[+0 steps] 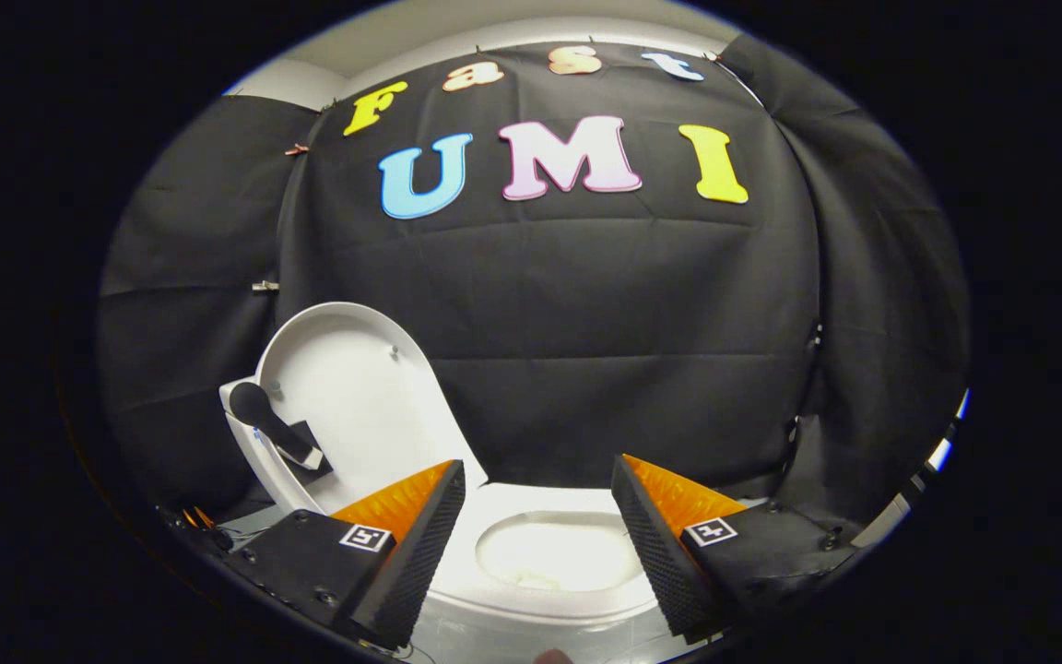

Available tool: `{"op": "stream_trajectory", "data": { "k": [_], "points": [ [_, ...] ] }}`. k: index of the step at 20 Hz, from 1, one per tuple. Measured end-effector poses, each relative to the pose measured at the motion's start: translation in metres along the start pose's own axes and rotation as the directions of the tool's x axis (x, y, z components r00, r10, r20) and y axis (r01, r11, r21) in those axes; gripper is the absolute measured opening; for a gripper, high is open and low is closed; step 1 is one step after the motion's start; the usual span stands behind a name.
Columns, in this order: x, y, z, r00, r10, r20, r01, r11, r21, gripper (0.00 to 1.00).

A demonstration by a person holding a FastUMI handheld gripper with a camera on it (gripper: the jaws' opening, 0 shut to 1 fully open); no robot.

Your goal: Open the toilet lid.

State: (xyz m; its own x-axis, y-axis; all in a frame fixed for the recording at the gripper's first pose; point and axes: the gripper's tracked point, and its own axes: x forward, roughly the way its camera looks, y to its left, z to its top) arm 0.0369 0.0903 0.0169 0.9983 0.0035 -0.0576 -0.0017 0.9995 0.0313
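both fingers of the gripper [538, 480] are standing wide apart and gripping nothing, while the toilet lid [347, 397] is leaning upright at ten o'clock beyond them, so a stray nudge risks tipping it back onto the seat [531, 599].

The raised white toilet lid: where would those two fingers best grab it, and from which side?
On the white oval toilet lid, its free curved top rim, approached from the front. It stands nearly upright, thin-edged, hinged at the bottom. The gripper is open, fingers apart over the white seat.

White toilet lid [356, 387], white seat [494, 590]; black cloth wall [605, 350]; black handle [268, 420].
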Motion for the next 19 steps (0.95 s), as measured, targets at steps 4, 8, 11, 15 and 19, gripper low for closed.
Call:
{"op": "stream_trajectory", "data": {
  "k": [4, 8, 11, 15, 19],
  "points": [
    [-0.008, -0.011, 0.012, 0.997, -0.023, 0.069, 0.024, 1.0, -0.017, 1.0],
    [-0.01, -0.015, 0.011, 0.996, -0.034, 0.077, 0.036, 0.999, -0.034, 1.0],
    [-0.012, -0.014, 0.008, 0.997, -0.033, 0.072, 0.035, 0.999, -0.034, 0.99],
    [-0.013, -0.012, 0.008, 0.997, -0.033, 0.07, 0.036, 0.998, -0.043, 1.0],
    [-0.015, -0.01, 0.009, 0.997, -0.029, 0.075, 0.032, 0.998, -0.046, 0.99]
  ]
}}
